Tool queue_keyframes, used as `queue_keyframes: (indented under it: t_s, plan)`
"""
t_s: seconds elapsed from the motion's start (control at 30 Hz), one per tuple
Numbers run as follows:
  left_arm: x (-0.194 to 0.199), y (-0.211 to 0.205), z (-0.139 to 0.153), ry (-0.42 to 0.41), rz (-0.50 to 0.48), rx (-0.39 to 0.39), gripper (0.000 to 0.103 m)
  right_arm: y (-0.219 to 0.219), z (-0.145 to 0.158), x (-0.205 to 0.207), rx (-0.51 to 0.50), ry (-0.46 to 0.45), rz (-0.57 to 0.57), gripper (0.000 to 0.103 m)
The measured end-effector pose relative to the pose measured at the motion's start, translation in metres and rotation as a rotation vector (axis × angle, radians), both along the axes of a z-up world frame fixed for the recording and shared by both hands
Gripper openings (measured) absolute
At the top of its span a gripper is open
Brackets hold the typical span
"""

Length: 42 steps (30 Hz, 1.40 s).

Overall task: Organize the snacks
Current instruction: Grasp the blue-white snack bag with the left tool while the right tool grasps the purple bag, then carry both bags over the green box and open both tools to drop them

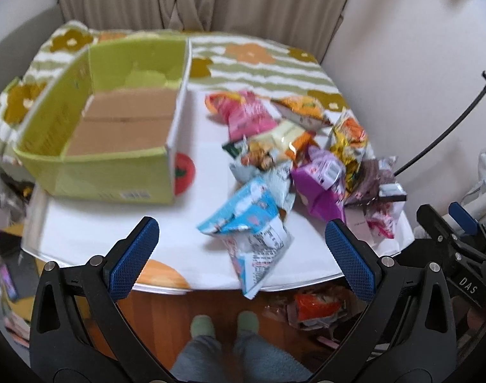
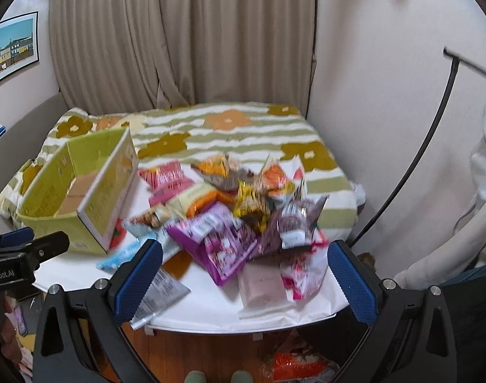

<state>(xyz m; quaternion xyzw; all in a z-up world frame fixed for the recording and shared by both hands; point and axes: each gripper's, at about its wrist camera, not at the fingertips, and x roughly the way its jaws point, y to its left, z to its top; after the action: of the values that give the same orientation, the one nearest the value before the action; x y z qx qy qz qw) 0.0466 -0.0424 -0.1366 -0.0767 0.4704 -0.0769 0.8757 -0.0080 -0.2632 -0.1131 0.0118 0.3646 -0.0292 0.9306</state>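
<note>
Snacks (image 2: 243, 210) lie heaped beyond both wide-open, empty grippers (image 1: 241, 242) (image 2: 244, 263).

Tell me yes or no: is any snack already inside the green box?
No. In the left wrist view the green box shows only its bare cardboard floor, and the snack packets lie piled beside it on the table.

An open box (image 1: 115, 134) stands on the left of the tabletop (image 1: 185, 255); a heap of snack packets (image 1: 307, 166) lies to its right, apart from it; one packet (image 1: 252, 242) lies nearest the front edge and overhangs it; behind the tabletop lies a bed (image 2: 243, 127), with a curtain (image 2: 179, 38) behind that; another packet (image 2: 294, 364) lies on the floor below.
</note>
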Motion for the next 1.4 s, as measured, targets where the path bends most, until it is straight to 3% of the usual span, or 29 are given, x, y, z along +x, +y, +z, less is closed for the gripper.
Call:
queue_keyframes:
  t_s: [0.2, 0.5, 0.6, 0.73, 0.87, 1.17, 1.27, 1.4]
  plan:
    - [0.017, -0.024, -0.047, 0.08, 0.06, -0.02, 0.103, -0.031, -0.032, 0.025, 0.006, 0.023, 0.004, 0.103]
    - [0.038, -0.041, -0.093, 0.141, 0.146, -0.028, 0.101, -0.062, -0.068, 0.073, 0.004, 0.073, 0.055, 0.103]
    - [0.045, -0.042, -0.106, 0.176, 0.155, -0.044, 0.095, -0.067, -0.074, 0.085, -0.003, 0.092, 0.048, 0.103]
    - [0.05, -0.046, -0.121, 0.218, 0.17, -0.058, 0.071, -0.073, -0.083, 0.104, -0.014, 0.13, 0.041, 0.103]
    - [0.051, -0.044, -0.123, 0.209, 0.188, -0.06, 0.064, -0.078, -0.089, 0.119, -0.012, 0.154, 0.043, 0.103]
    - [0.049, -0.038, -0.119, 0.187, 0.217, -0.061, 0.062, -0.075, -0.099, 0.135, -0.027, 0.178, 0.066, 0.1]
    - [0.045, -0.036, -0.115, 0.177, 0.216, -0.046, 0.062, -0.076, -0.103, 0.139, -0.041, 0.192, 0.061, 0.093]
    - [0.047, -0.036, -0.111, 0.166, 0.216, -0.043, 0.062, -0.078, -0.107, 0.141, -0.029, 0.209, 0.063, 0.074]
